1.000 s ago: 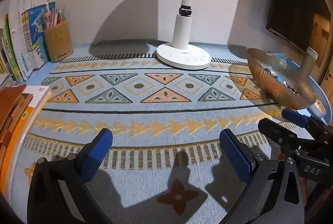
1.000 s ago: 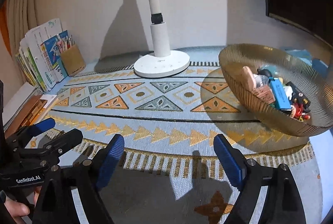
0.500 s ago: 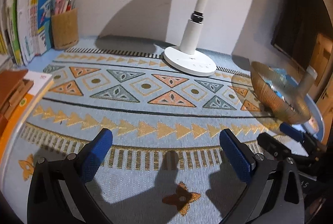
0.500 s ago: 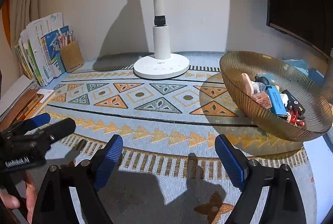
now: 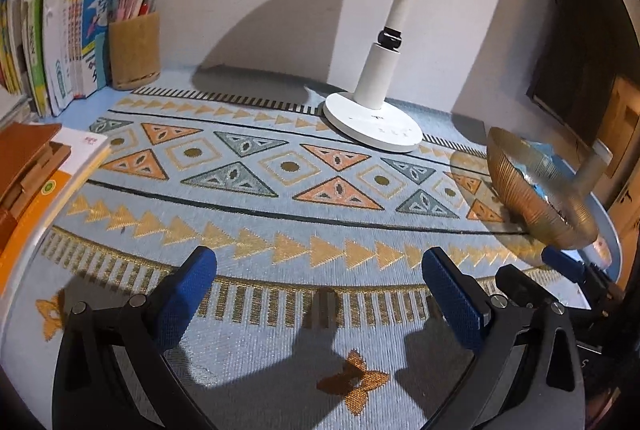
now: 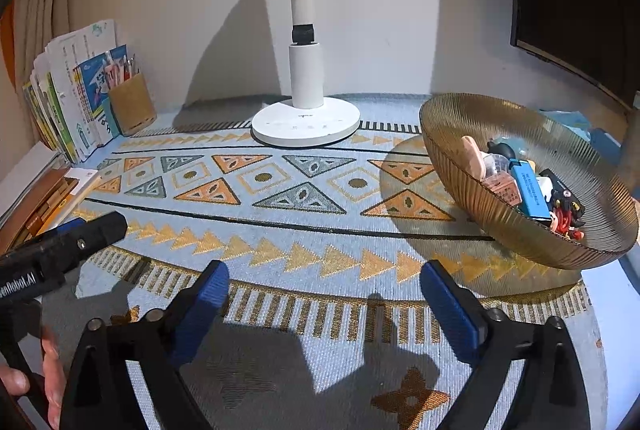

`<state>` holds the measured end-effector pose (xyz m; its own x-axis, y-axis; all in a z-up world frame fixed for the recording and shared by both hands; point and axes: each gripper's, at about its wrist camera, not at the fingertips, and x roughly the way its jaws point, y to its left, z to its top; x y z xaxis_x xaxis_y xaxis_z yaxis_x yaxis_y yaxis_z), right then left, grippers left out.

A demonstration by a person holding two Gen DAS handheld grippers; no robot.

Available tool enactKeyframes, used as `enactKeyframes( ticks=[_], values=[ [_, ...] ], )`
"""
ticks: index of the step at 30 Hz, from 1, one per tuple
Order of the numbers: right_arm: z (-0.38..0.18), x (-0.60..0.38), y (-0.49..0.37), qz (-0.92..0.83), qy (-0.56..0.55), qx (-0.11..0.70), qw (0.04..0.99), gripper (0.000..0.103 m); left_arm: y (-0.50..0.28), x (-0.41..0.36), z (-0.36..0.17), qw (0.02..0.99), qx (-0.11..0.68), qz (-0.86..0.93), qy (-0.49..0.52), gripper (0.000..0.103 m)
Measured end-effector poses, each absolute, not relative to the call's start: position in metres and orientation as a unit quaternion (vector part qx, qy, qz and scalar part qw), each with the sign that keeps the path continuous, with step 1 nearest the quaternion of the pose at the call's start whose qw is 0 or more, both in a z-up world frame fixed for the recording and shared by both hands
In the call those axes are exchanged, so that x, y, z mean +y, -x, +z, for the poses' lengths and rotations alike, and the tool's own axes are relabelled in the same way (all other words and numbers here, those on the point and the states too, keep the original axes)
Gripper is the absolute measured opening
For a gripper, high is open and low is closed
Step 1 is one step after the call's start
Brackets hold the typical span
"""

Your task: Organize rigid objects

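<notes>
Looking along the left gripper (image 5: 320, 294), its blue jaws stand wide with nothing between them, only the patterned mat (image 5: 280, 190) below. Compared with a second ago this view has rolled: the lamp (image 5: 374, 122) now leans and the pen cup (image 5: 134, 50) and books (image 5: 60, 42) sit higher on the left. The bowl (image 5: 536, 198) has slid toward the right edge, with the right gripper's tips just below it.

From the right wrist, the right gripper (image 6: 324, 294) is opening wider than a second ago, nothing between its jaws, hovering over the mat. The bowl (image 6: 520, 230) rests on the mat to its right, apart from the jaws, tilted toward the camera. Inside lie the small items (image 6: 528, 186): a blue box, a pink piece, red-and-black bits. The left gripper's tip (image 6: 80, 234) shows at the left edge, a hand (image 6: 48, 370) below it.

Judging by the widening jaws, a first reach into the bowl is likely being prepared; nothing has been sorted yet.
</notes>
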<state>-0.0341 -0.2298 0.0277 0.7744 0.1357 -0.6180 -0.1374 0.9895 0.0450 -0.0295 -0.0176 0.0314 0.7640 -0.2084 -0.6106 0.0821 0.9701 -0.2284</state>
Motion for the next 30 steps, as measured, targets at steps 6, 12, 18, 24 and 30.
enactKeyframes(
  ticks=[6,12,18,24,30],
  values=[
    [0.027,-0.229,0.033,0.071,0.008,0.33,0.941,0.099,0.027,-0.009,0.03,0.931,0.338,-0.078,0.115,0.102],
    [0.027,-0.228,0.033,0.071,0.009,0.332,0.941,0.099,0.028,-0.015,0.031,0.933,0.337,-0.078,0.097,0.102],
    [0.026,-0.23,0.032,0.074,0.009,0.333,0.94,0.099,0.025,-0.012,0.03,0.929,0.343,-0.082,0.107,0.102],
    [0.026,-0.229,0.032,0.073,0.009,0.334,0.94,0.099,0.027,-0.015,0.03,0.931,0.342,-0.073,0.101,0.102],
    [0.025,-0.229,0.031,0.071,0.01,0.337,0.939,0.099,0.031,-0.032,0.032,0.938,0.337,-0.066,0.05,0.102]
  ],
)
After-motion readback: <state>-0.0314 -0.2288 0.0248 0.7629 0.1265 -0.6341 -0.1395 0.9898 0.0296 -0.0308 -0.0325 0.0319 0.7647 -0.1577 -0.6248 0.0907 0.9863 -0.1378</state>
